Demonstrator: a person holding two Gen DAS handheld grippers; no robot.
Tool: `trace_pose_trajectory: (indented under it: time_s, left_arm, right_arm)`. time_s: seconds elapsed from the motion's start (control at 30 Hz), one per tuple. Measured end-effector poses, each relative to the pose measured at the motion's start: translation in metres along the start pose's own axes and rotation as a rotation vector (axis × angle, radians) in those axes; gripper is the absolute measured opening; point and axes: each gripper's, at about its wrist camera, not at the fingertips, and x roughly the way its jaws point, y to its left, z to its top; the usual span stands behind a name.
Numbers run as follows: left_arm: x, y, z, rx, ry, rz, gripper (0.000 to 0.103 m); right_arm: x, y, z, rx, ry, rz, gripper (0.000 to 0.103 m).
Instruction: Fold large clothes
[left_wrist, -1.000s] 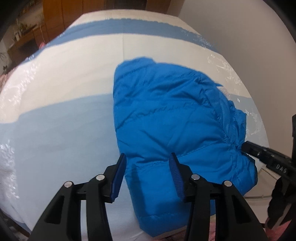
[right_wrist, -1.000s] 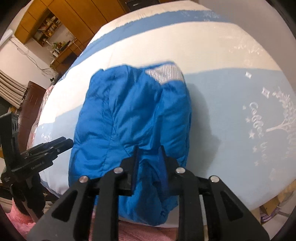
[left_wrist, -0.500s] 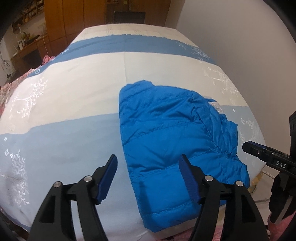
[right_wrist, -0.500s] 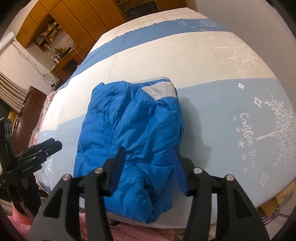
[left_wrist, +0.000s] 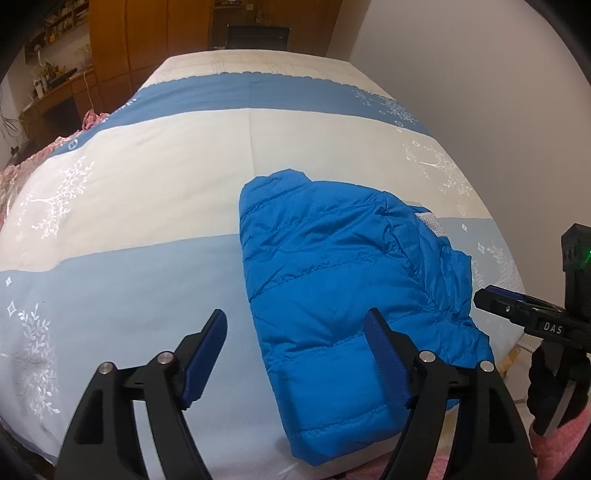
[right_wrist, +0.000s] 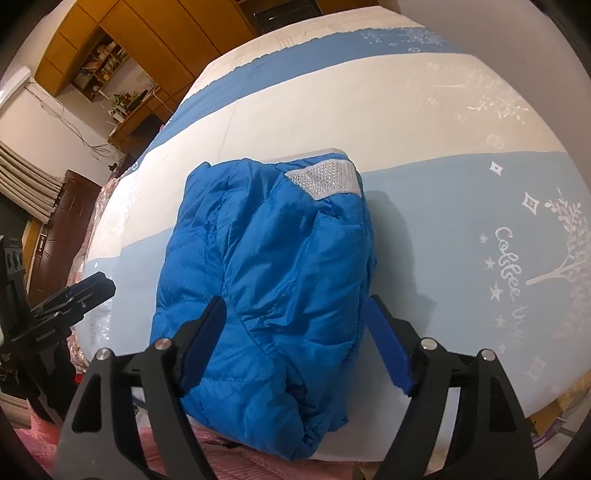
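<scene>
Both grippers have just been opening: a second ago the right gripper (right_wrist: 293, 347) pinched the jacket (right_wrist: 266, 280) and the left gripper (left_wrist: 295, 354) straddled its hem; now both stand wide, holding nothing. The jacket lies folded on the bed (left_wrist: 147, 192), below and ahead of the right gripper, its left edge beneath the left one; this fold looks finished

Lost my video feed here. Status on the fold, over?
Left gripper and right gripper open, jaws just opened, nothing pinched. Blue jacket lies folded on the bed. Nothing in the way.
</scene>
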Motion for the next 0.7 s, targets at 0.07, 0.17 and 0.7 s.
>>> trace_pose_trajectory:
  time_s: [0.07,0.17,0.7]
  left_arm:
    - [0.005,0.003,0.001,-0.004,0.012,-0.013,0.078]
    - [0.016,0.01,0.0,-0.023,0.041,-0.039,0.079]
    - [0.124,0.068,-0.022,-0.299,0.26,-0.524,0.09]
  right_arm:
    - [0.002,-0.003,0.001,0.008,0.006,0.008,0.08]
    - [0.012,-0.013,0.003,0.028,0.032,0.03,0.083]
    - [0.081,-0.072,-0.012,0.188,0.184,0.393,0.092]
